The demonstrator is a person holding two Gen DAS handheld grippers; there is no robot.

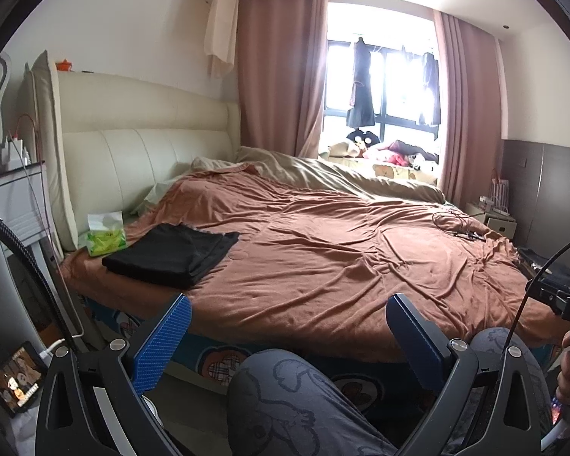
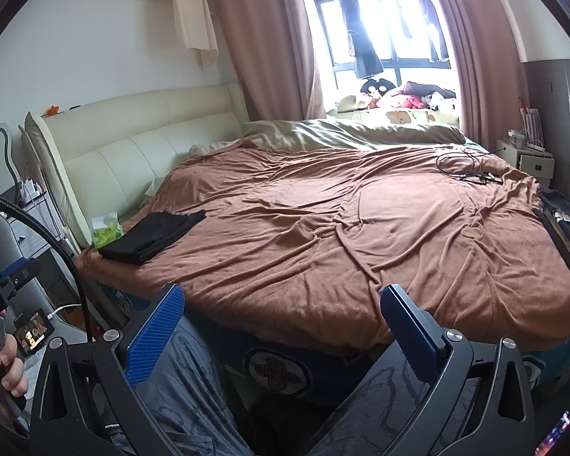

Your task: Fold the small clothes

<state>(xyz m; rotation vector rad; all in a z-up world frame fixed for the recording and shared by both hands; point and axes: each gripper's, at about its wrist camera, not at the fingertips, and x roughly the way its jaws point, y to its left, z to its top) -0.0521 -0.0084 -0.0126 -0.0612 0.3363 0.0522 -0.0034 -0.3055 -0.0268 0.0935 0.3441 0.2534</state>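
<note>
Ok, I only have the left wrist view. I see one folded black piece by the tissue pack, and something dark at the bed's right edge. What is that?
Observer: It's a black garment with a pale printed design, lying along the right edge of the brown blanket. I cannot tell whether it is folded.
Operator: And is the right hand-held gripper holding anything? I only see part of its body.
Observer: No. The right hand-held gripper is open and empty, with nothing between its blue pads. It sits short of the blanket's near edge.
</note>
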